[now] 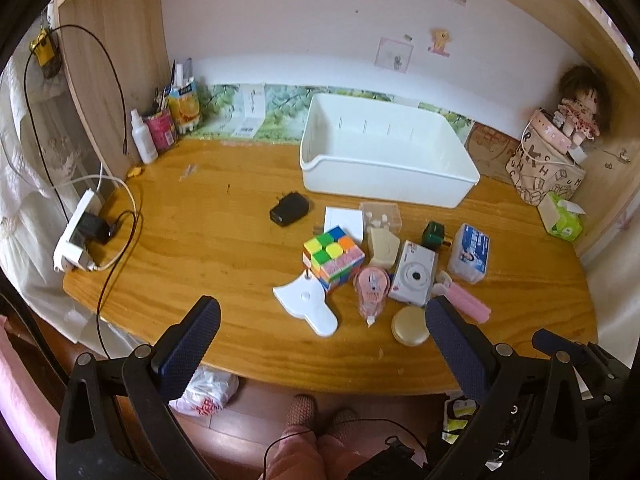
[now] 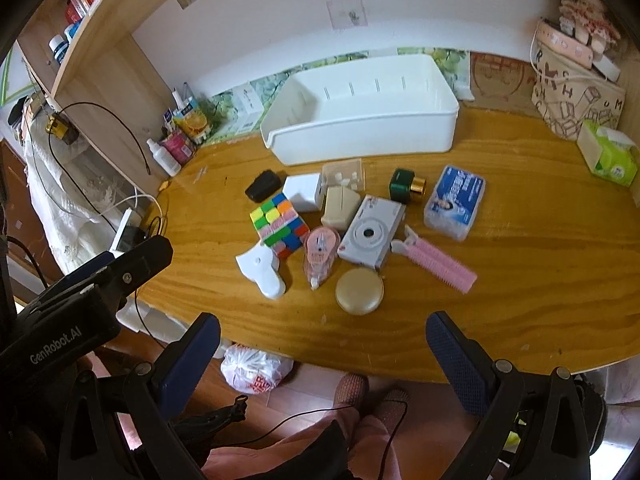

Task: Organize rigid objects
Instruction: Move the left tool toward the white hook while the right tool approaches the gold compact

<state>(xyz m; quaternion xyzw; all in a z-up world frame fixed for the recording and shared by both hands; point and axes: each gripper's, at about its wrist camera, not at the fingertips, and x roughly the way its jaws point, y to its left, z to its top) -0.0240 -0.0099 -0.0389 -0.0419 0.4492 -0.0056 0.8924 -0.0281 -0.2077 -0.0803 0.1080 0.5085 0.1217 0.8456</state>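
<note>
A white bin [image 1: 384, 160] [image 2: 360, 116] stands empty at the back of the wooden desk [image 1: 224, 240] [image 2: 520, 264]. In front of it lies a cluster: a colourful cube [image 1: 334, 258] [image 2: 278, 224], white camera [image 1: 414, 274] [image 2: 372, 232], pink correction tape [image 1: 372, 290] [image 2: 320, 254], round beige case [image 1: 410, 325] [image 2: 359, 291], pink clip [image 1: 466, 300] [image 2: 438, 258], white flat piece [image 1: 308, 304] [image 2: 260, 268], black charger [image 1: 289, 209] [image 2: 262, 186], green bottle [image 1: 434, 234] [image 2: 406, 186] and blue pack [image 1: 469, 252] [image 2: 454, 202]. My left gripper [image 1: 322, 354] and right gripper [image 2: 324, 364] hang open at the desk's front edge, holding nothing.
Bottles and a pen cup [image 1: 164, 128] stand at the back left, a power strip [image 1: 76, 236] with cables on the left edge. A patterned bag [image 2: 576, 96], doll [image 1: 580, 108] and tissue box [image 2: 610, 152] fill the right corner. A person's slippered feet [image 2: 368, 396] and plastic bag [image 2: 256, 368] are below.
</note>
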